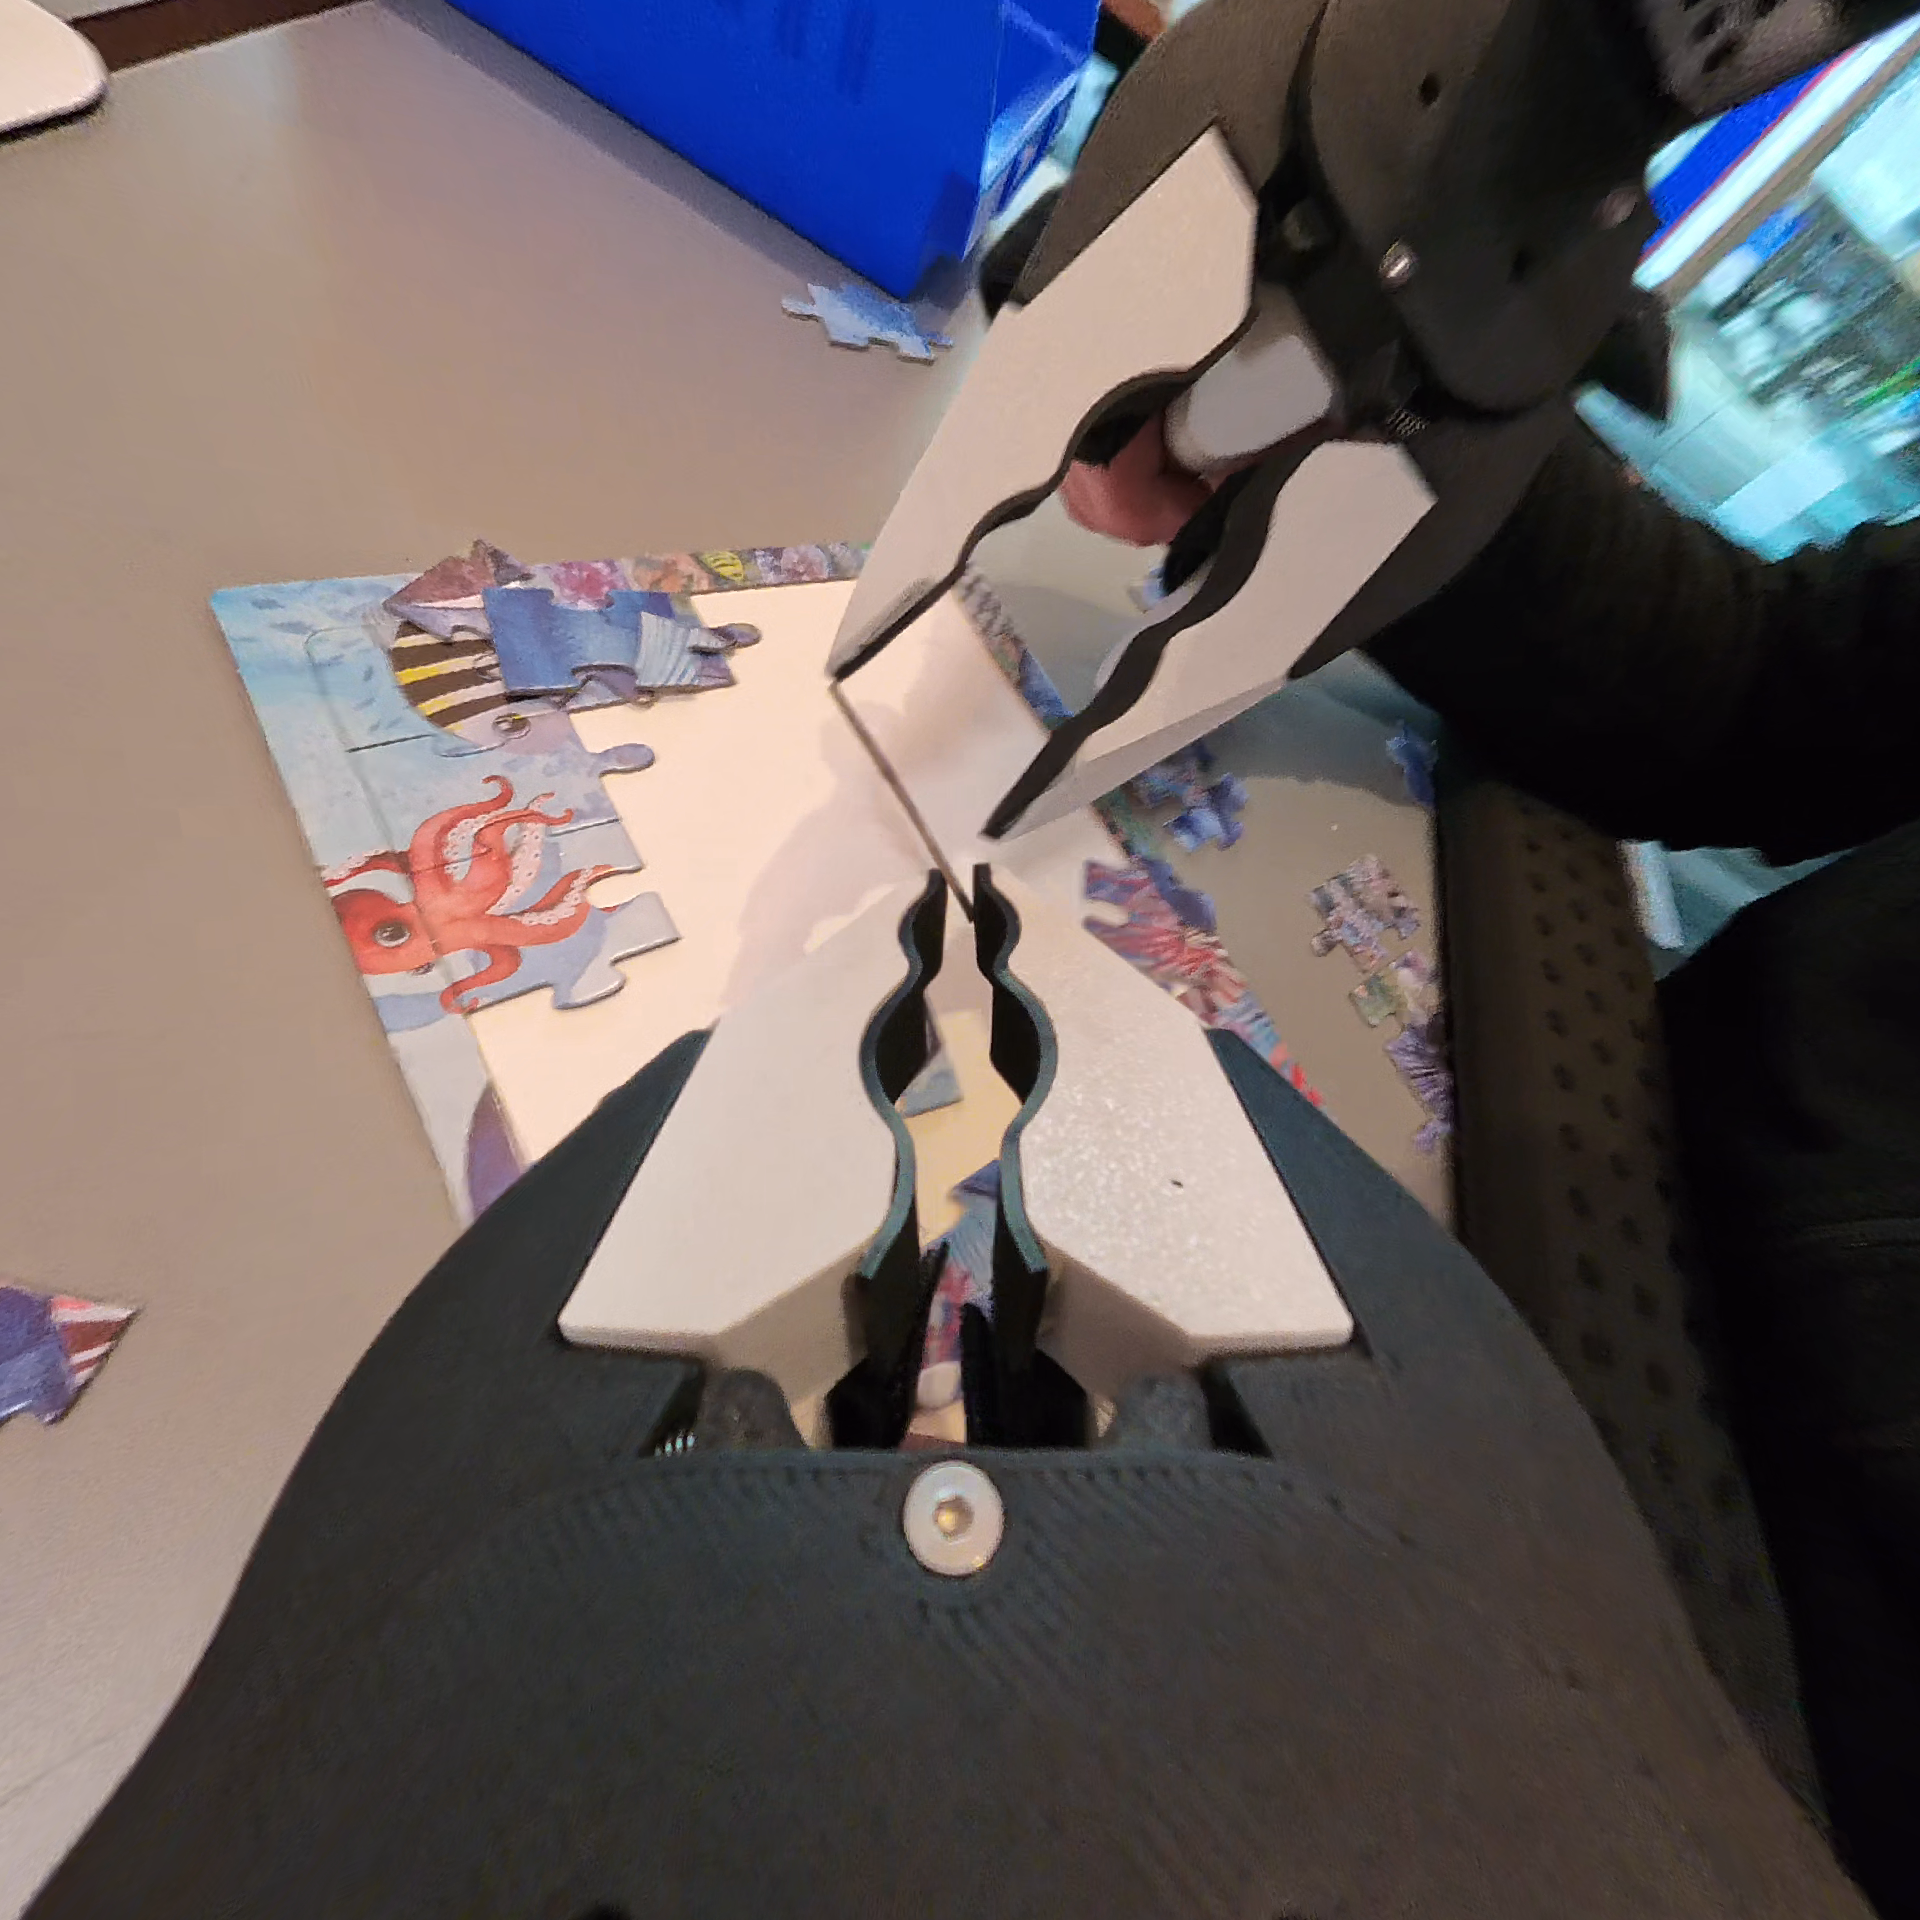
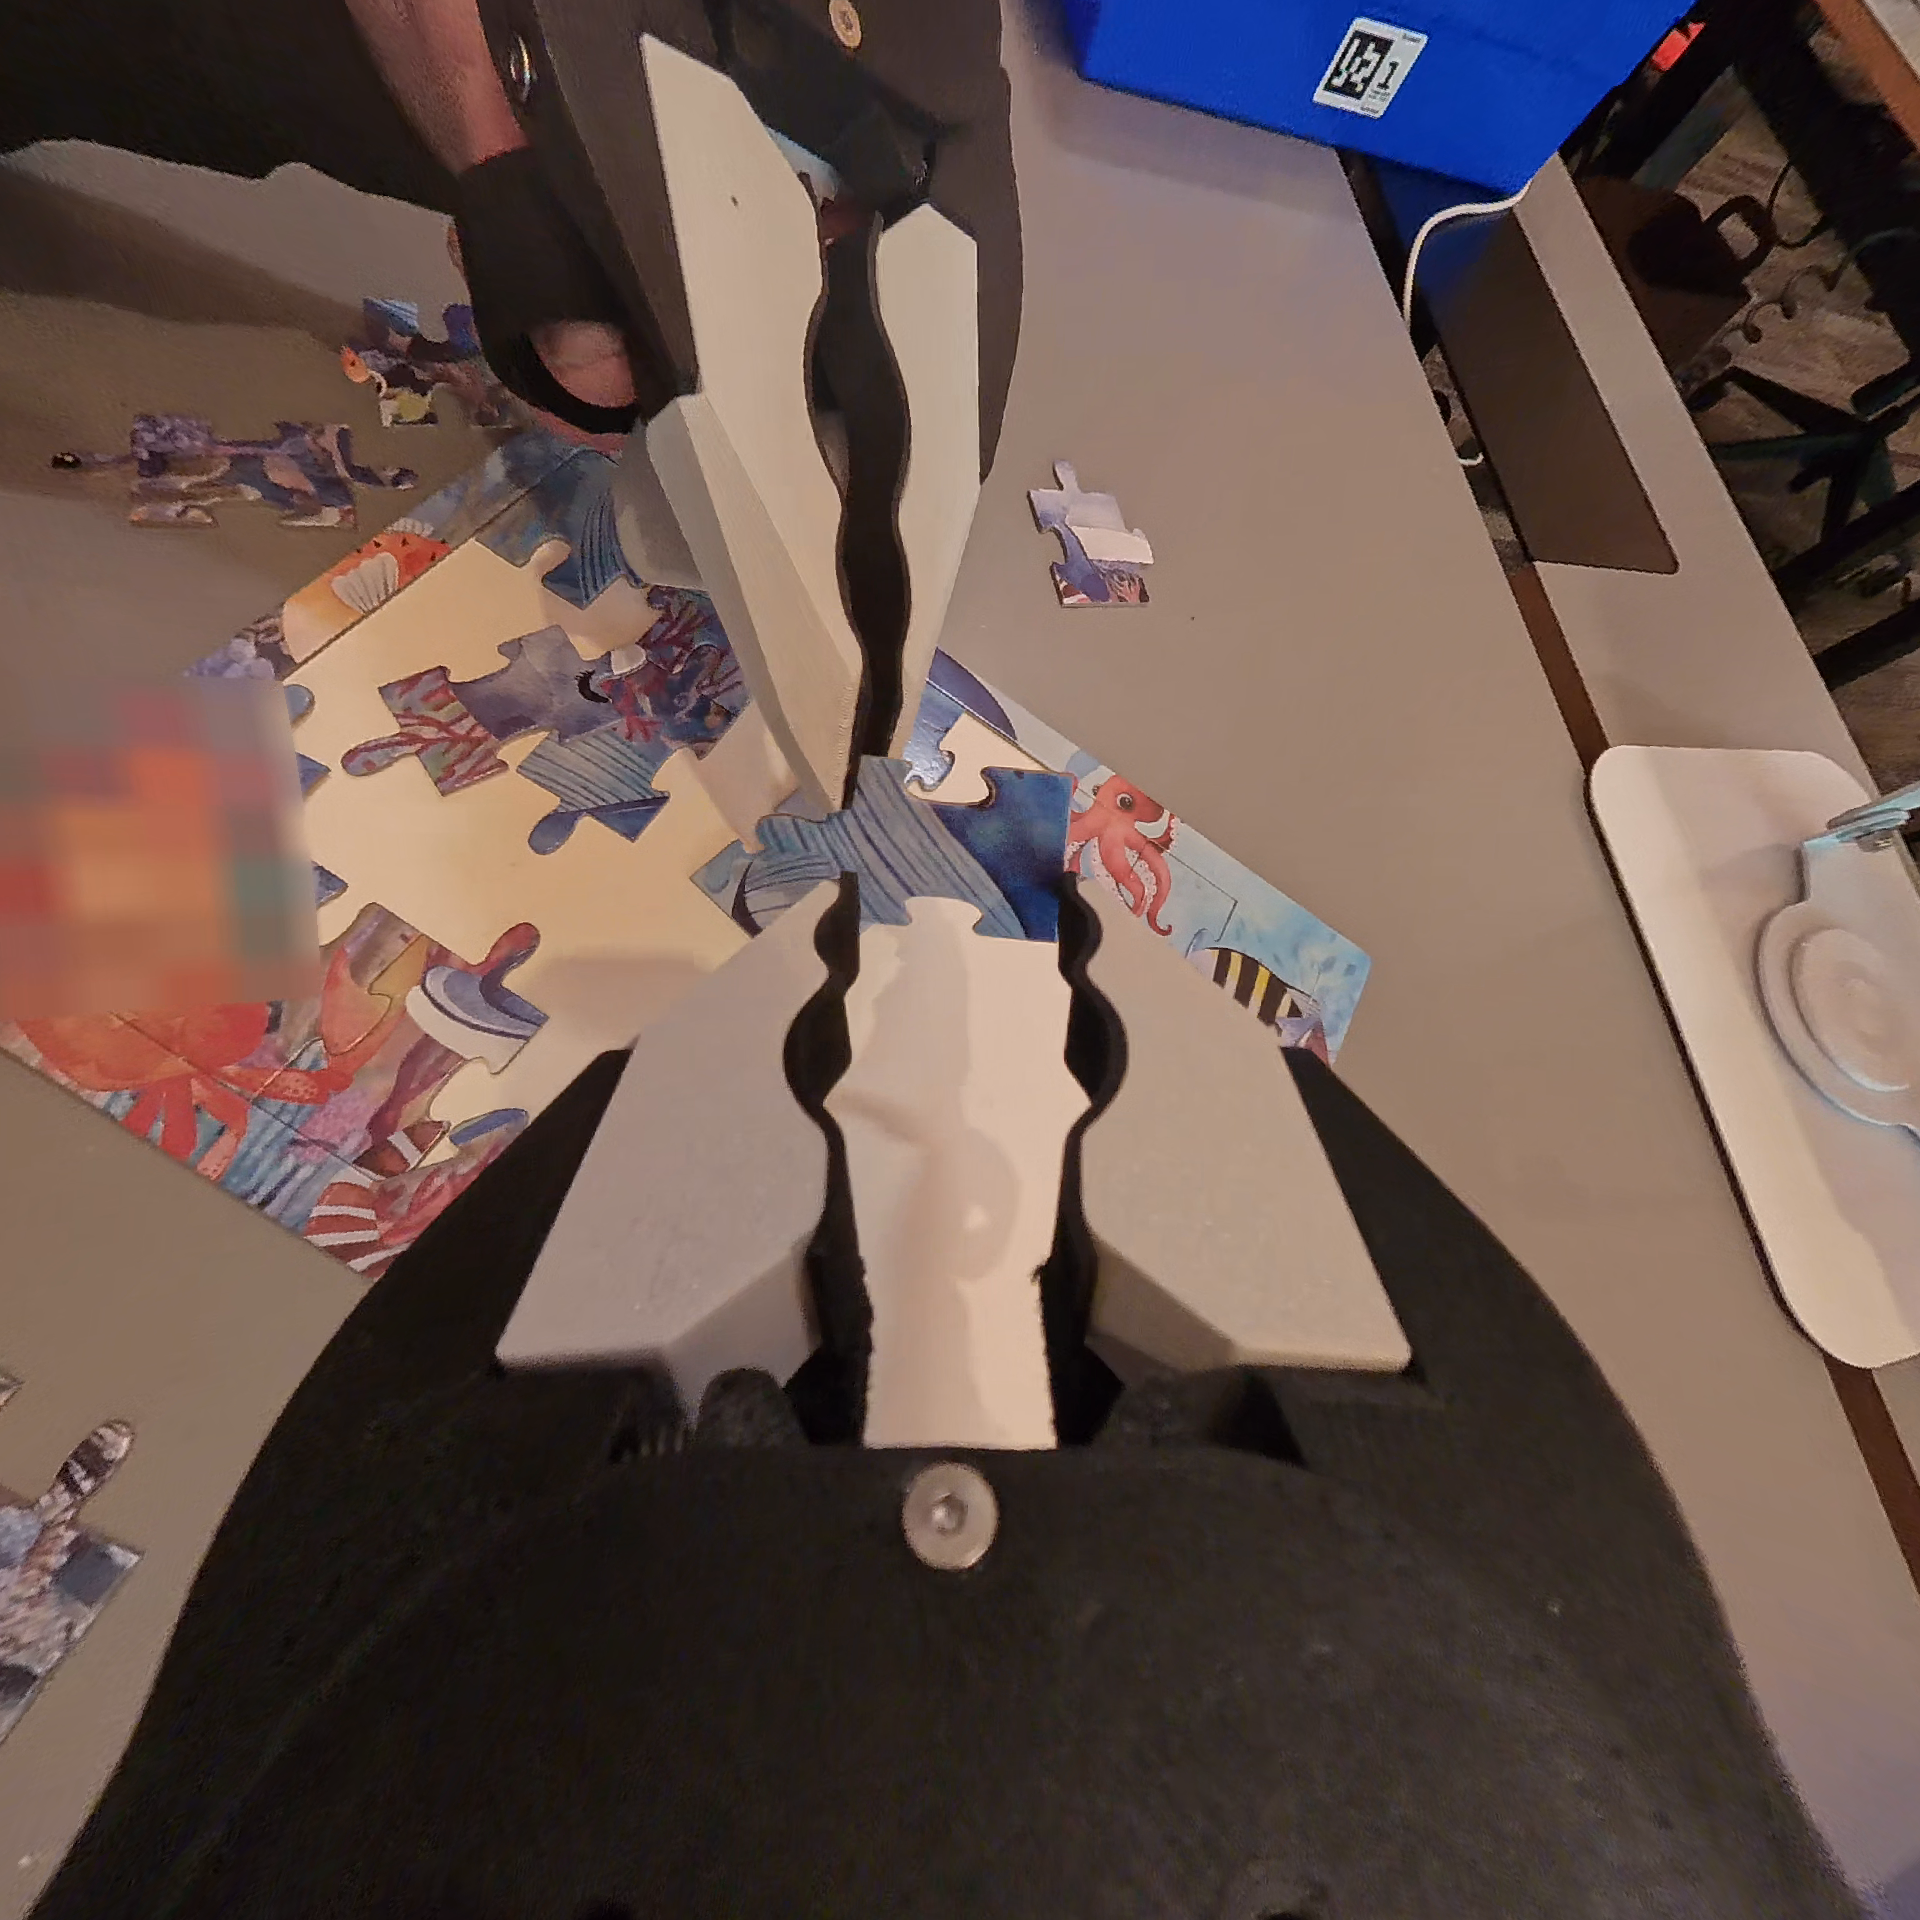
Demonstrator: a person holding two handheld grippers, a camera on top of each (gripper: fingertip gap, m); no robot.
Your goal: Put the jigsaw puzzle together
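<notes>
Above tray edge [image 1: 312, 748], left tongs [image 1: 958, 883]

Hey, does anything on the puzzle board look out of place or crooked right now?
Yes. In the corner of the puzzle board beside the striped fish, loose pieces lie heaped and tilted over the fitted ones rather than slotted flat.

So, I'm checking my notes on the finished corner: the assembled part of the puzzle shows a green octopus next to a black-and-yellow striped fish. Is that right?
Not quite: the octopus is red, not green. The left wrist view shows it clearly in the assembled part of the puzzle, next to the black-and-yellow striped fish.
</notes>
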